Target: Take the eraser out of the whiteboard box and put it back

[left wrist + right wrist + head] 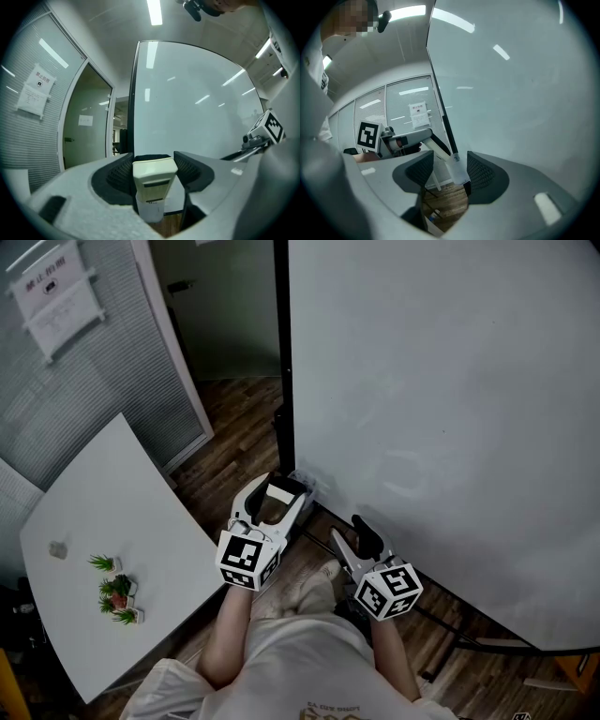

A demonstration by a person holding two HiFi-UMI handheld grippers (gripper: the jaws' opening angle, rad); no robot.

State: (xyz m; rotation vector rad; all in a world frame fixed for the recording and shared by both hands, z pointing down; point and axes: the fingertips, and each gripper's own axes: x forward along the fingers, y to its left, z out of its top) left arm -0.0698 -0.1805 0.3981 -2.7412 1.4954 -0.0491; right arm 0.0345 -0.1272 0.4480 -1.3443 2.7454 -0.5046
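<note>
My left gripper [278, 502] is shut on a cream eraser [280, 489], which it holds level in front of the whiteboard's [441, 399] lower left corner. In the left gripper view the eraser [154, 174] sits upright between both ribbed pads [123, 172], with a white box [151, 211] just beneath it. My right gripper [351, 534] hangs to the right, open and empty. In the right gripper view its jaws [449, 172] frame the white box [459, 174] on the board's black frame, with the left gripper's finger reaching toward it.
A white table [103, 521] stands at the left with small potted plants [117, 592] on it. Behind it are a blind-covered glass wall [84, 381] with a posted notice and a doorway. The whiteboard's stand legs [469, 638] cross the wooden floor at the lower right.
</note>
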